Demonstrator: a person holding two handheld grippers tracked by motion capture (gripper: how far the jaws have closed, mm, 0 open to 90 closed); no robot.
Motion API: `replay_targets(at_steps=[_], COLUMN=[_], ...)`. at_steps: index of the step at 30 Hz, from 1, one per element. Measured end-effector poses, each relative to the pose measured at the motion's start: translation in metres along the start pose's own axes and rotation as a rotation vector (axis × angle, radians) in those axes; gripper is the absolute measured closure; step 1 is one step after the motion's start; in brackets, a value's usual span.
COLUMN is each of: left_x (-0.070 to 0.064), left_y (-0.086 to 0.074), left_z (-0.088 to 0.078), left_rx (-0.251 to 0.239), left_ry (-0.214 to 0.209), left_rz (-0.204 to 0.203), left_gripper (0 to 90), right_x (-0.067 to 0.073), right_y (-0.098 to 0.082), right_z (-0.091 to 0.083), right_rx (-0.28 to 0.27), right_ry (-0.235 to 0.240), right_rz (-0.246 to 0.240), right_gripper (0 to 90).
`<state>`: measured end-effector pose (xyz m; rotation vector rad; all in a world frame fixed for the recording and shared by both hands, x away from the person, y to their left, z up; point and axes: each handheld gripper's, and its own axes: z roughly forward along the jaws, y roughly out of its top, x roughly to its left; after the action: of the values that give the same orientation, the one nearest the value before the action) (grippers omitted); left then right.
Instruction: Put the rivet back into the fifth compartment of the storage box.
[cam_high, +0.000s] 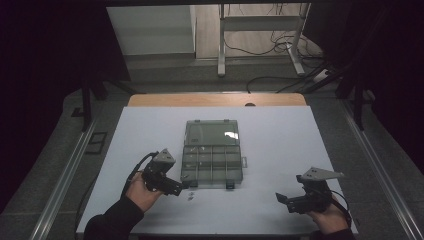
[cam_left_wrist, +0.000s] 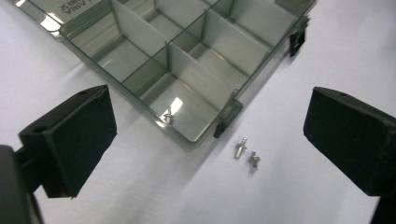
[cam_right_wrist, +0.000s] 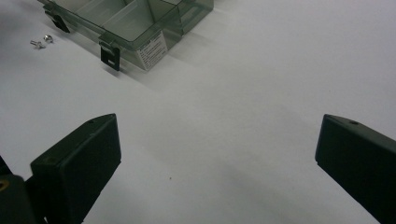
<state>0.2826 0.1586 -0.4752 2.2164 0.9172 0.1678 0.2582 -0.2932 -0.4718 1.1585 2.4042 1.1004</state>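
With both the left gripper (cam_left_wrist: 205, 140) and right gripper (cam_right_wrist: 219, 163) gaping empty, the two loose screws (cam_left_wrist: 246, 154) at the organizer box's (cam_high: 212, 155) seven o'clock corner could skitter off if nudged.

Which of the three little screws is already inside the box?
The screw in the box's near corner compartment. The other two screws lie together on the white table outside.

From my remote station, the right hand-held gripper (cam_right_wrist: 219, 163) has its two black jaws spread wide apart over bare white counter (cam_right_wrist: 243, 102), nothing between them. At upper left sits a smoke-tinted compartment box (cam_right_wrist: 135, 23) with a black latch (cam_right_wrist: 109, 56). Two small screws (cam_right_wrist: 41, 42) lie just beside it.
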Motion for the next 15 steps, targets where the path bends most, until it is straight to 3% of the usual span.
replay_targets(at_steps=[9,15], left_x=[-0.003,-0.004], left_y=[-0.01,-0.017], left_z=[-0.01,-0.014], left_rx=[-0.04,-0.026], left_ry=[-0.015,-0.005], left_rz=[-0.004,-0.013], left_gripper=[0.0,0.0], right_x=[0.0,0.0], right_y=[0.0,0.0], right_z=[0.0,0.0], right_rx=[-0.003,-0.006], right_ry=[0.002,0.0], right_rz=[-0.002,-0.003], right_gripper=[0.0,0.0])
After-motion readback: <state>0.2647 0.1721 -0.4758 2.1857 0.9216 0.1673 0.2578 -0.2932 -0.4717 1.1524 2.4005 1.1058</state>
